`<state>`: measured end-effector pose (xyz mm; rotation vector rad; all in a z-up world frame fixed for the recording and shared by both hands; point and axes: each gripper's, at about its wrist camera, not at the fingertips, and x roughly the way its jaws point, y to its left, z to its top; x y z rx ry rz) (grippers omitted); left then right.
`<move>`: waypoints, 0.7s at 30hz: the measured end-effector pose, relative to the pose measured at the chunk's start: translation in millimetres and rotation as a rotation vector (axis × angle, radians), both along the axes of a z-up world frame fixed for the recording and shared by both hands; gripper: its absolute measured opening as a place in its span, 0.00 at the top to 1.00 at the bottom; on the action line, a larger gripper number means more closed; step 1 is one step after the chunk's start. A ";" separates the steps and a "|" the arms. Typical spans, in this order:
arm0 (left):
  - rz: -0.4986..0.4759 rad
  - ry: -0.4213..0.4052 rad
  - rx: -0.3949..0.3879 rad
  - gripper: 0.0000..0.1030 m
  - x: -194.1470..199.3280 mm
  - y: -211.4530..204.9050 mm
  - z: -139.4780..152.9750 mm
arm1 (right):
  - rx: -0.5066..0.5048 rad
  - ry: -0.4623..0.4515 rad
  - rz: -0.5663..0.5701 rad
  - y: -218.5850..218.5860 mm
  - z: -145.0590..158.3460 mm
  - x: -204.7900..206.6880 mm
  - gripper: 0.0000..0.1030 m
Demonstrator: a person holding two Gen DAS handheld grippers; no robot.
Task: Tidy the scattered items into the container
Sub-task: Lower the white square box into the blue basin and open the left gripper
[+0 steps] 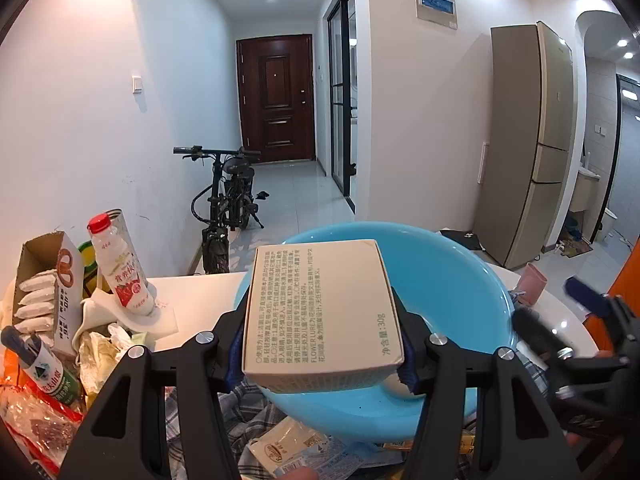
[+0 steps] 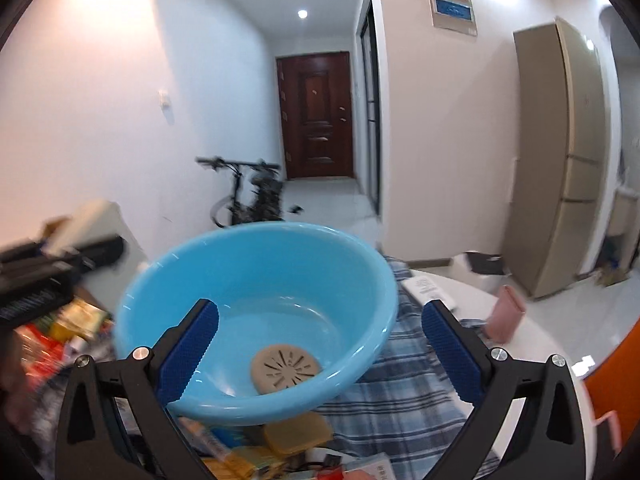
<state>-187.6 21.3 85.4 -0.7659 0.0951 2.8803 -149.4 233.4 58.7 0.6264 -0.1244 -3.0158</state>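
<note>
Cardboard fills the left wrist view: the left gripper (image 1: pixel 324 344) is clamped on a pale printed box (image 1: pixel 320 312), held over the near rim of the blue basin (image 1: pixel 452 280), with a red-capped milk bottle (image 1: pixel 122 268) standing on the white table (image 1: pixel 200 292) to the left. From the right wrist view, the right gripper (image 2: pixel 316 344) stands spread wide with nothing between its blue pads (image 2: pixel 188 348), the basin just ahead holding a round tan disc (image 2: pixel 285 369) on its floor and resting partly on a blue plaid cloth (image 2: pixel 404 392).

Left gripper (image 1: pixel 324 344): jaws clamped on flat carton (image 1: pixel 320 308), pointing gently downward. Right gripper (image 2: pixel 320 344): jaws spread wide, nothing between blue pads (image 2: pixel 452 356), angled slightly down, tips blurred in left view.
</note>
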 end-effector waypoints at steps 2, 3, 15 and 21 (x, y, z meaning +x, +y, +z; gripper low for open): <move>0.002 -0.009 -0.004 0.45 -2.2 1.5 -3.6 | -0.010 0.035 -0.012 -1.8 5.3 8.8 0.00; 0.003 -0.016 -0.001 0.45 -3.7 1.3 -5.3 | -0.006 0.052 -0.011 -5.7 8.0 13.7 0.00; -0.002 -0.043 0.008 0.45 -8.6 4.6 -14.2 | 0.139 0.134 -0.021 -46.5 19.5 32.7 0.00; -0.001 -0.052 -0.004 0.45 -10.2 5.3 -16.7 | 0.116 0.144 -0.037 -39.5 20.8 31.8 0.00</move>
